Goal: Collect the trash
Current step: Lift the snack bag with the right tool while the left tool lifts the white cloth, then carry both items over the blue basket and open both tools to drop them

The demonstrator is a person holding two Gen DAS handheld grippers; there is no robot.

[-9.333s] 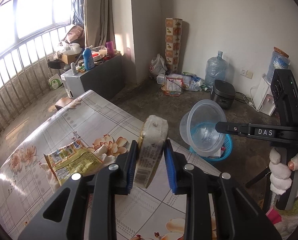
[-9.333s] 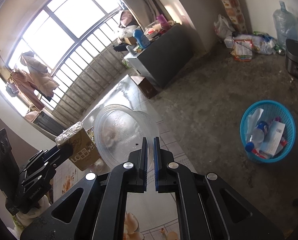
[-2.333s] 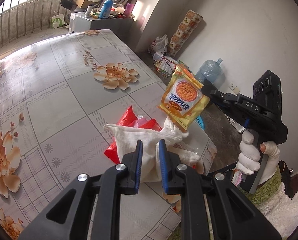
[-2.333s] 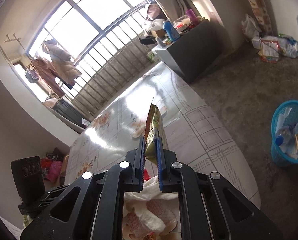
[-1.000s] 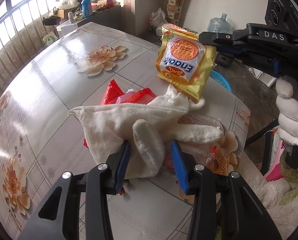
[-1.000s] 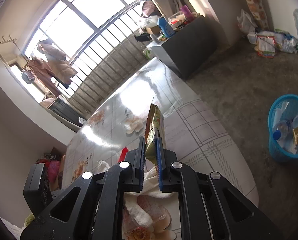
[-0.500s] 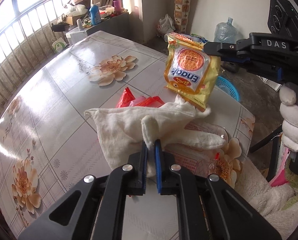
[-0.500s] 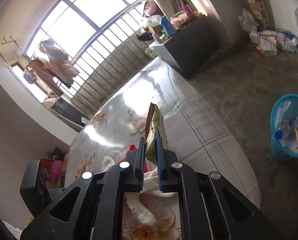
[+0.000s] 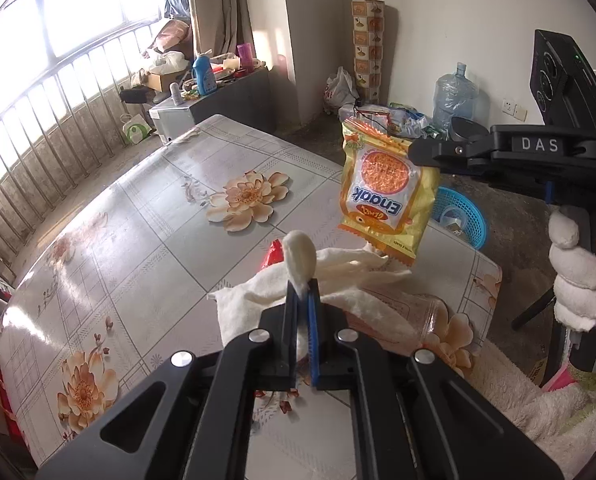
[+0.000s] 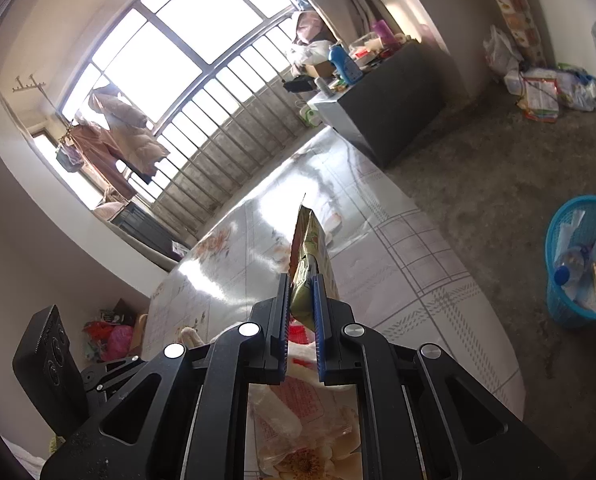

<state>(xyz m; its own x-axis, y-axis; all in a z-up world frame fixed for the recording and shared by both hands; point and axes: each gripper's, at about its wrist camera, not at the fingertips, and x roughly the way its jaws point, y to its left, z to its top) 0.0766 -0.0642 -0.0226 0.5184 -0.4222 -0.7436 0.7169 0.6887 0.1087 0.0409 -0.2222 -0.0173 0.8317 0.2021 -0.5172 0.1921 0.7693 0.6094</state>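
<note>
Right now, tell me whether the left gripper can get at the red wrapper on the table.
Probably not yet. The left gripper is shut on a finger of the white glove, and the glove lies over most of the red wrapper. It would have to drop or clear the glove first.

A fluffy white cloth glove [image 9: 298, 264] is pinched between the left jaws. Glossy yellow foil wrapper [image 9: 386, 196] is clamped in the right jaws. Below, a shiny, smooth floral tablecloth [image 9: 137, 240] is seen.
</note>
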